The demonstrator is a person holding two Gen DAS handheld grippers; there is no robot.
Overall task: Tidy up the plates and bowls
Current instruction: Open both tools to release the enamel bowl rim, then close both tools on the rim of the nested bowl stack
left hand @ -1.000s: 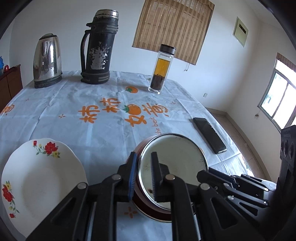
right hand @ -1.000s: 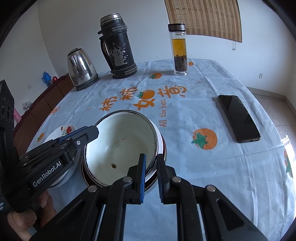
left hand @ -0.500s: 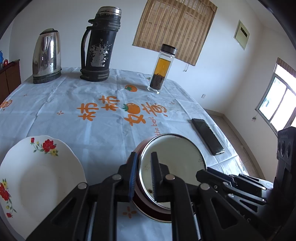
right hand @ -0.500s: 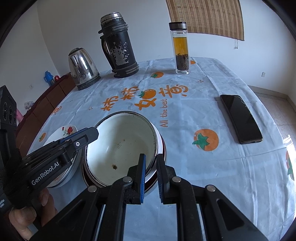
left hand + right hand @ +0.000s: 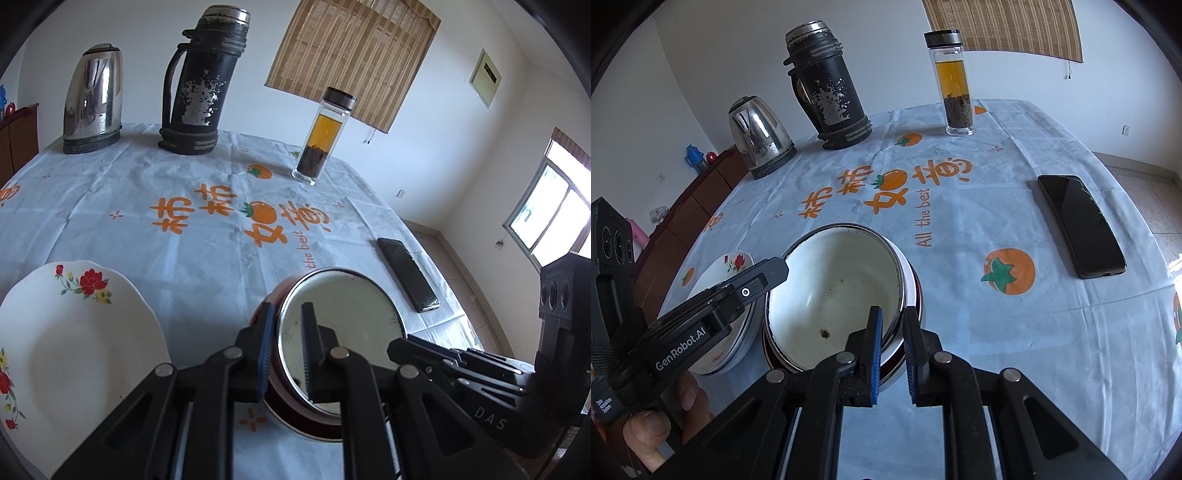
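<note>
We hold a white bowl (image 5: 834, 291) by its rim from both sides, our left gripper (image 5: 286, 347) and right gripper (image 5: 892, 345) each pinching it just above a red-sided bowl (image 5: 295, 410) on the worktop (image 5: 979, 206). A flowered plate (image 5: 70, 343) lies just left. Our advice: keep both grips level and lower evenly so it nests.

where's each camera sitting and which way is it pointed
Left wrist: sits on the left claw, looking along its fingers across the table toward the kettle and thermos; its fingers straddle the bowl rim, flowered plate to its left, the right claw entering at right.
Right wrist: sits on the right claw, looking down into the bowl, its fingers astride the near rim; the left claw and the person's hand show at left.
Shared: bowl, plate, kettle, thermos, tea bottle, phone.
</note>
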